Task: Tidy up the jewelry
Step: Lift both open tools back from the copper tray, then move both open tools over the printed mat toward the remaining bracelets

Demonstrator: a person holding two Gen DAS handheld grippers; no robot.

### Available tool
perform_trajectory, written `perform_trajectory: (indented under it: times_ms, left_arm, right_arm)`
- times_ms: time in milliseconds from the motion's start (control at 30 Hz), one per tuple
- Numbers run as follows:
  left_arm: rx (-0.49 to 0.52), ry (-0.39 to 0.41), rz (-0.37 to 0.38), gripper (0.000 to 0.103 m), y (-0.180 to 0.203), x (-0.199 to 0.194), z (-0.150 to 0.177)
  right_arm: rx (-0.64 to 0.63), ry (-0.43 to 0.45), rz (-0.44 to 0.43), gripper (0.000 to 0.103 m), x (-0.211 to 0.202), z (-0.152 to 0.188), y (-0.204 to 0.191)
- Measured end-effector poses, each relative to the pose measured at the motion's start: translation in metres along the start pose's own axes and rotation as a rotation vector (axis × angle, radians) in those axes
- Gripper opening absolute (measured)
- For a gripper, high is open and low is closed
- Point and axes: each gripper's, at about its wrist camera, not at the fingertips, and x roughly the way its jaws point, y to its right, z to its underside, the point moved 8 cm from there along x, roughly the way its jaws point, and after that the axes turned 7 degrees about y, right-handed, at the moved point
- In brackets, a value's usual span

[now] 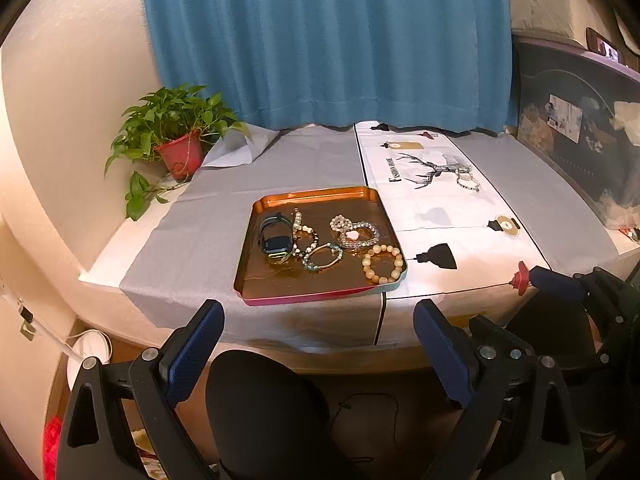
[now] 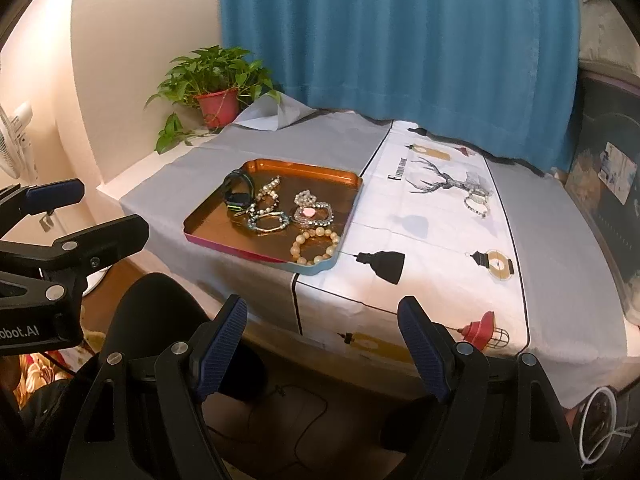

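An orange tray (image 1: 280, 288) (image 2: 208, 230) lies near the table's front edge. In it are a dark smartwatch (image 1: 275, 238) (image 2: 239, 191), a yellow bead bracelet (image 1: 382, 263) (image 2: 315, 246), a clear bracelet with a pink charm (image 1: 357, 234) (image 2: 311, 211) and several other bead bracelets. One more bracelet (image 1: 468, 181) (image 2: 478, 204) rests apart on the white deer cloth. My left gripper (image 1: 319, 322) hangs open in front of the table edge, below the tray. My right gripper (image 2: 322, 320) is open too, off the front edge, nothing between its fingers.
A potted plant (image 1: 180, 152) (image 2: 218, 106) stands at the table's back left corner. A blue curtain (image 1: 328, 40) hangs behind. A dark printed box (image 1: 580, 152) borders the right side. A person's dark-clad knees (image 1: 260, 400) sit under the table edge. A fan (image 2: 14, 140) stands at the left.
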Motion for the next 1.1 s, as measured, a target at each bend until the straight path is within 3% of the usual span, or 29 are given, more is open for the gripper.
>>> perform_trajectory:
  times_ms: [667, 1100]
  left_arm:
    - [0.045, -0.070, 0.022, 0.095, 0.022, 0.032, -0.004]
    - [0.108, -0.087, 0.111, 0.095, 0.088, 0.080, -0.041]
  right_arm:
    - [0.086, -0.040, 0.022, 0.078, 0.022, 0.012, 0.041]
    - [0.193, -0.039, 0.136, 0.078, 0.036, 0.013, 0.132]
